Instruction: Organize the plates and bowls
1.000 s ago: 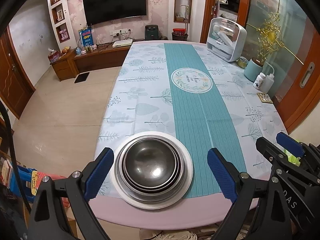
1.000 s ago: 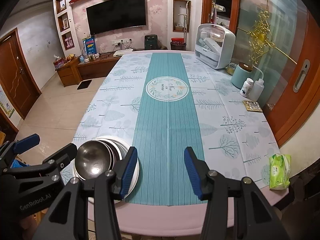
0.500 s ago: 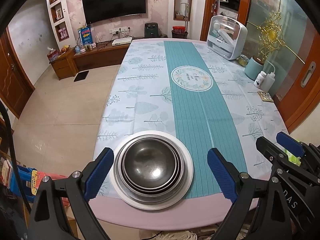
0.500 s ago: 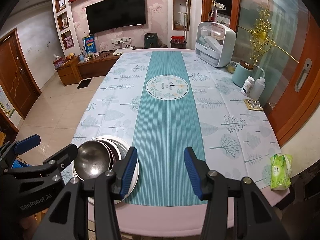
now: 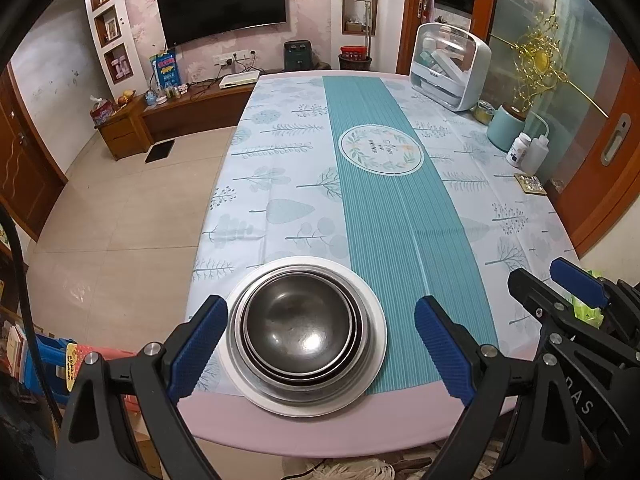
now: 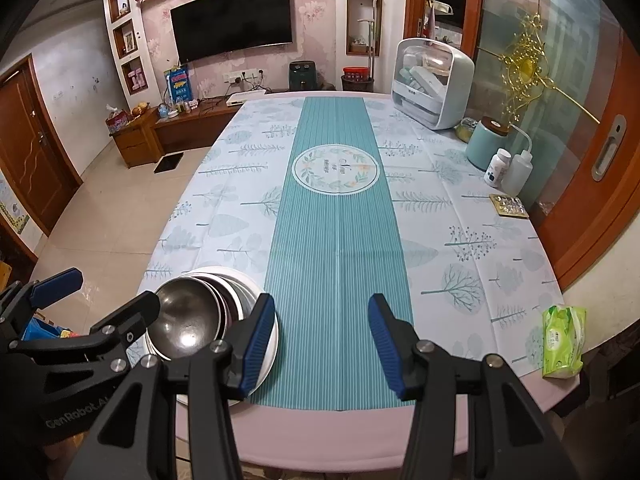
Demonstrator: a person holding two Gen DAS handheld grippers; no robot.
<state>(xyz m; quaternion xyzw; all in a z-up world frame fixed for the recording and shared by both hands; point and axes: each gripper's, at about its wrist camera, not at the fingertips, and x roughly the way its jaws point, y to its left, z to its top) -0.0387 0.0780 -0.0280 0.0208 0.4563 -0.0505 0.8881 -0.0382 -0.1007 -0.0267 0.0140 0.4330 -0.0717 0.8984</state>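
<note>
- The left gripper is tilted steeply down at the near edge of the table, its two blue pads spread wide apart and closed on nothing.
- Between those pads, framed by them but touching neither, sits a stack of nested metal bowls on a white plate; the left pad is just beside the plate's rim, the right pad well clear of it.
- The stack seems to hold three or four bowls, though the rims crowd together and an exact count cannot be told.
- The right gripper is angled down in much the same way, its fingers about half spread with only the teal striped runner showing between them.
- In the right wrist view the stack lies left of the left finger, and that finger's pad overlaps the plate's rim in the picture; whether it touches cannot be told.
- The left gripper's black frame shows at the far left of that view, beside the bowls.
- A green wipes packet lies well to the right of the right fingers, near the table edge.
</note>
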